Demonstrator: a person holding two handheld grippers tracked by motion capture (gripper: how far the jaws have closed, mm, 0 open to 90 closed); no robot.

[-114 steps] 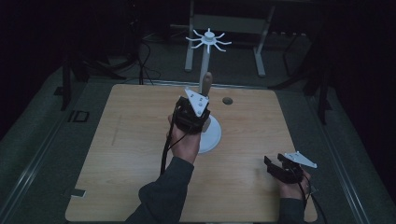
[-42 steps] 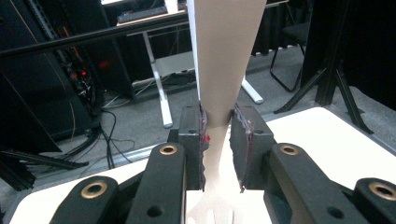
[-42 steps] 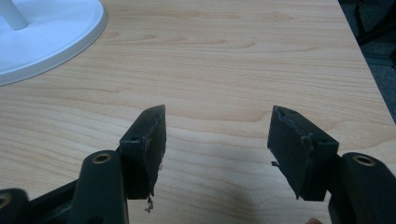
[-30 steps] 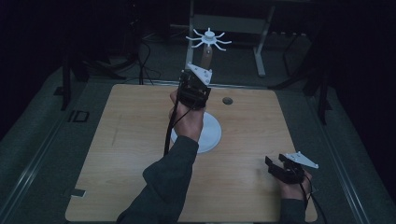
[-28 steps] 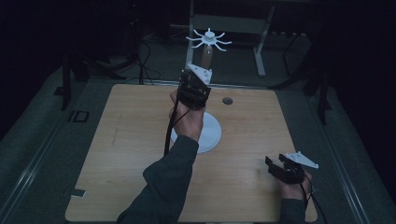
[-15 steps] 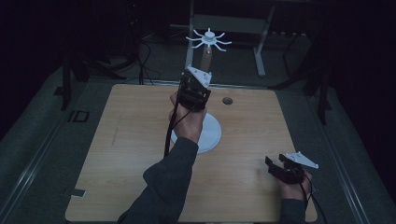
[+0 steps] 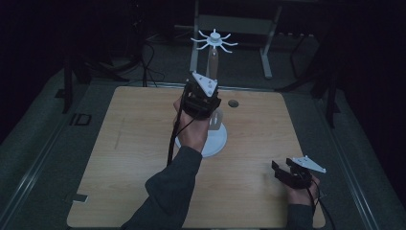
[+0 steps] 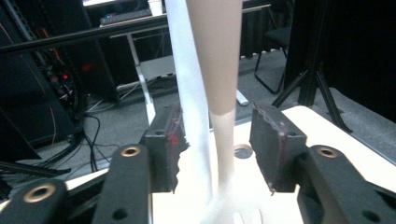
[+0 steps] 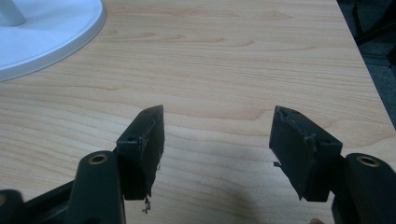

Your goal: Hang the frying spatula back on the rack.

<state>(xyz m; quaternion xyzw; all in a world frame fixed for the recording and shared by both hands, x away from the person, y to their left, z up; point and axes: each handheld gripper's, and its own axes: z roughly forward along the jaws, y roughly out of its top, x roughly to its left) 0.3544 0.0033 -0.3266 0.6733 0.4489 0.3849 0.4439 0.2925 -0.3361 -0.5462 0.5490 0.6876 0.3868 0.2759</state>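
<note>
from the high view, a light wooden table (image 7: 119,158) sits on a grey floor in a dark room, with cables and stand legs behind it. a white stand (image 7: 214,136) with a round base rests near the table's middle, its tan post rising to a white spoked top (image 7: 214,40). the left gripper (image 7: 201,98) is held up against the post, above the base; a small dark hole (image 7: 233,103) marks the tabletop just beyond. the right gripper (image 7: 287,171) rests low at the table's near right corner, well apart from the stand.

in the left gripper view, the jaws stand spread on either side of the post (image 8: 215,56), the white upright touching (or nearly touching) one pad (image 8: 169,140), the other pad clear of it. dim racks and table legs fill the background.

in the right gripper view, the jaws gape wide over bare wood grain, holding nothing; the stand's base rim (image 9: 60,37) curves across the upper left corner.
</note>
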